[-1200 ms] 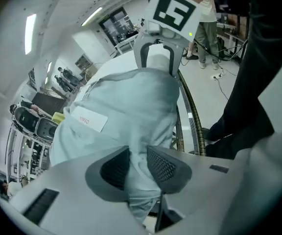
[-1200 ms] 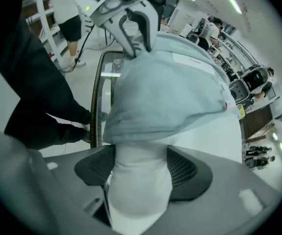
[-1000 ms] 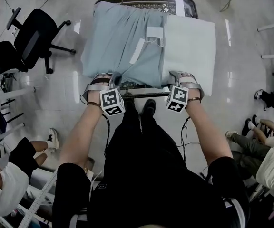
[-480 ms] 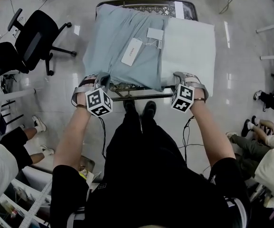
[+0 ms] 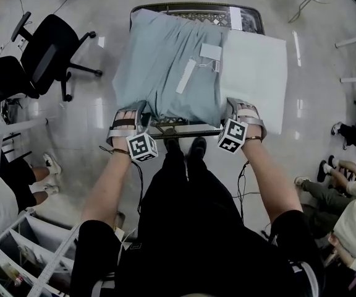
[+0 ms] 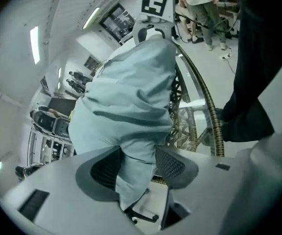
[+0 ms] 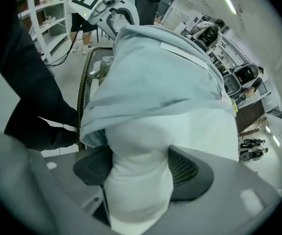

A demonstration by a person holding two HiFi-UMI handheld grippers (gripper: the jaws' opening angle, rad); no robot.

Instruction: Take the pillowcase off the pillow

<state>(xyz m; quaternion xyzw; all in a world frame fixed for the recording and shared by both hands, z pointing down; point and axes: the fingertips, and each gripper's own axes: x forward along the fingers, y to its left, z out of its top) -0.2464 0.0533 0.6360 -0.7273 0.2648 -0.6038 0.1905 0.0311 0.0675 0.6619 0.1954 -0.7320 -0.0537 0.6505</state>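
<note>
Lying across one metal-framed table [image 5: 185, 129], a single white pillow [image 5: 255, 73] is partly bare. Its right part sticks out of the one pale blue-grey pillowcase [image 5: 159, 67], which covers the left and middle. Two white labels show on the pillowcase near its open edge: a long strip [image 5: 186, 76] and a squarer tag [image 5: 210, 51].

Two grippers work at the near edge, each carrying one marker cube, the left cube [image 5: 142, 146] and the right cube [image 5: 232, 135]. The left gripper [image 6: 138, 166] has its jaws opening. They stand wide, and a hanging fold of the pillowcase's near-left corner lies between the two dark pads without being squeezed. The right gripper [image 7: 140, 166] also has its jaws opening. The bare near-right corner of the pillow fills the gap, and both pads pinch it into a waist, with the pillowcase's edge bunched just above.

One black office chair [image 5: 47, 51] stands on the glossy floor, well apart to the left of the table.
</note>
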